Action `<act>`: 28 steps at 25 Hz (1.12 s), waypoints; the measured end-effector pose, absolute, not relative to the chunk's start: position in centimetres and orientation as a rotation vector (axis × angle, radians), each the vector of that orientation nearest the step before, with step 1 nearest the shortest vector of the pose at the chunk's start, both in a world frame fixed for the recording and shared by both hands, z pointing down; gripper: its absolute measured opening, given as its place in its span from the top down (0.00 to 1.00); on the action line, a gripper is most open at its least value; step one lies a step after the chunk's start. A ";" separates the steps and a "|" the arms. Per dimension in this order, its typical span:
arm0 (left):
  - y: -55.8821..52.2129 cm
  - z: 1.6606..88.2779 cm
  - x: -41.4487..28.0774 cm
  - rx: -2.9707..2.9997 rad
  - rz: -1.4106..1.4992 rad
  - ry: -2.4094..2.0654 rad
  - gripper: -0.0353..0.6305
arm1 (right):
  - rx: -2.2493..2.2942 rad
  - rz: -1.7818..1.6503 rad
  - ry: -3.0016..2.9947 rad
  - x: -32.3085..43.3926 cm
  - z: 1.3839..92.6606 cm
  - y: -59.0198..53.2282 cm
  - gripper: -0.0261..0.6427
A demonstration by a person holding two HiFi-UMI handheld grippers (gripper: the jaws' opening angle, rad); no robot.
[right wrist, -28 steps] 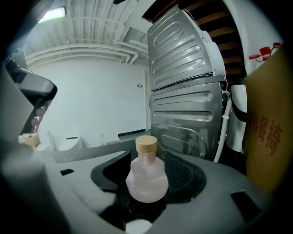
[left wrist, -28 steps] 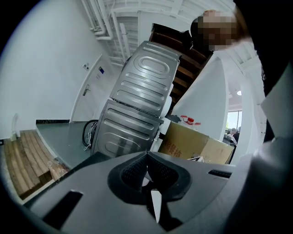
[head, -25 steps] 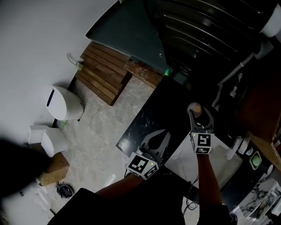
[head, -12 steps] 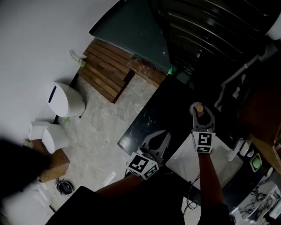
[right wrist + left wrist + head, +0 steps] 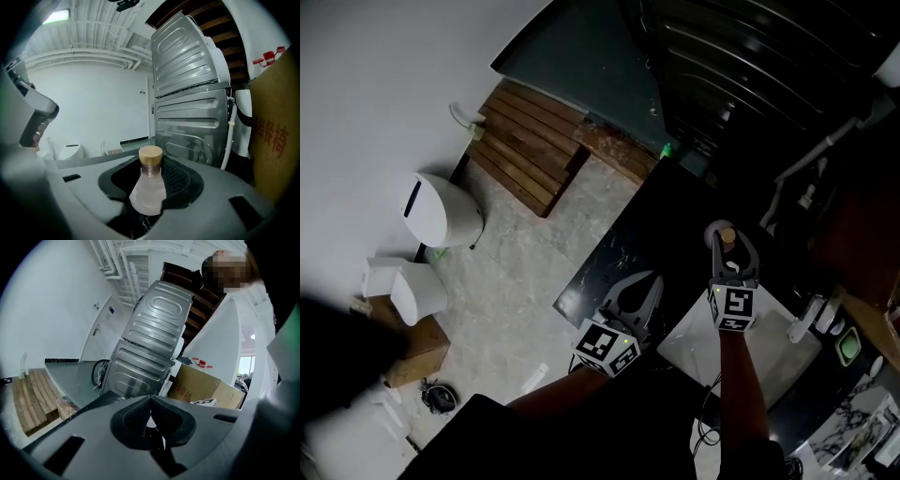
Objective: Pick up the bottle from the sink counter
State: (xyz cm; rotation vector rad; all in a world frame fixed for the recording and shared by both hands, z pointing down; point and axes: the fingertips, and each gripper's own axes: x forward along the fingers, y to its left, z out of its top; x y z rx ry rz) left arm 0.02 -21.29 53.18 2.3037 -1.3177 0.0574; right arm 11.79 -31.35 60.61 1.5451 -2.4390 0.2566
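Fingers (image 5: pixel 180 180) of right gripper (image 5: pixel 151 164) clamp 1 bottle (image 5: pixel 149 190); left gripper (image 5: pixel 151 400) pinched closed.

Bottle (image 5: pixel 146 190): small flask shape, with a wide cone body tapering to a short neck. Translucent pale pink, tan wood-like cap. It stood upright, cap uppermost. It sat well in from the floor-side edge of the dark marbled desk (image 5: pixel 609 267), just past the far corner of the white sink (image 5: pixel 689 342). The right claw (image 5: pixel 152 165) pressed its pads against both sides of the lower body.
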 end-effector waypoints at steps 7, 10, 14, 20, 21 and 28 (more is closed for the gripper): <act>-21.7 52.7 -1.1 2.300 0.041 -1.343 0.93 | 1.610 0.314 -2.422 11.7 58.8 -29.4 0.72; -21.2 52.5 -1.8 2.286 0.029 -1.351 0.93 | 1.615 0.304 -2.416 11.6 57.9 -28.3 0.72; -20.5 51.8 -2.3 2.308 0.022 -1.344 0.93 | 1.629 0.278 -2.420 11.5 55.8 -26.9 0.72; -19.5 50.3 -2.8 2.366 0.024 -1.310 0.93 | 1.694 0.260 -2.419 11.4 51.9 -24.2 0.72; -19.4 49.9 -2.9 2.375 0.020 -1.306 0.93 | 1.706 0.256 -2.416 11.4 51.3 -23.7 0.72; -17.3 48.5 -2.8 2.421 -0.005 -1.269 0.93 | 1.763 0.226 -2.385 11.2 48.0 -20.2 0.72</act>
